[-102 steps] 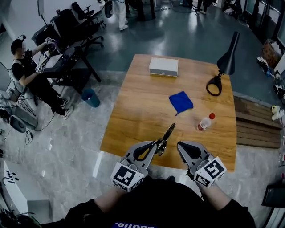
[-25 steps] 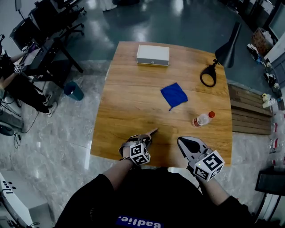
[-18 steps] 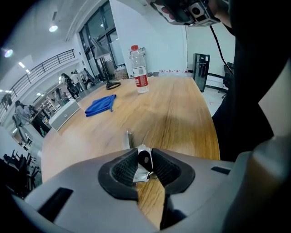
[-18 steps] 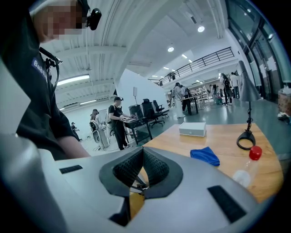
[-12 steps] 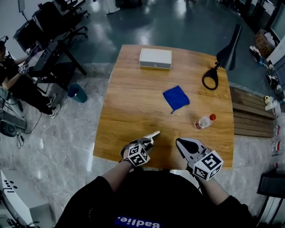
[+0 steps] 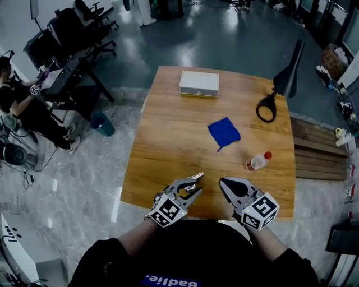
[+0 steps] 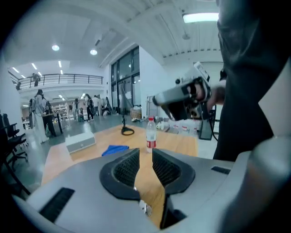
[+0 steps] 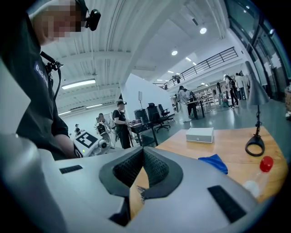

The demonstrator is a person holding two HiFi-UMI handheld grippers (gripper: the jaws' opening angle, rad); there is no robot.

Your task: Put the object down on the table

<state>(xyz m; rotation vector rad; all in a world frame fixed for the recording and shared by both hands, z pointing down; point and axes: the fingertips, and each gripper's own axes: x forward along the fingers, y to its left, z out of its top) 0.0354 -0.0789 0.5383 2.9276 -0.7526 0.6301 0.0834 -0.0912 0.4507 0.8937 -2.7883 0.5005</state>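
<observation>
A large open lab hall: workstations (image 6: 67, 73) with office chairs (image 6: 92, 14) and a seated person (image 6: 19, 98) left of the wooden surface (image 6: 168, 146), a mezzanine railing (image 8: 218, 59) beyond.

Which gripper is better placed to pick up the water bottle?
Right. The bottle stands on the right side of the table, just ahead of the right gripper. The left gripper would probably have to reach across. The right jaws are together, so they must open first.

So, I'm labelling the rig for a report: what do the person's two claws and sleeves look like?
The left claw and right claw are alike: light grey shells, black ribbed pads, a white cube with black square markers at the rear. The sleeves are black.
</observation>
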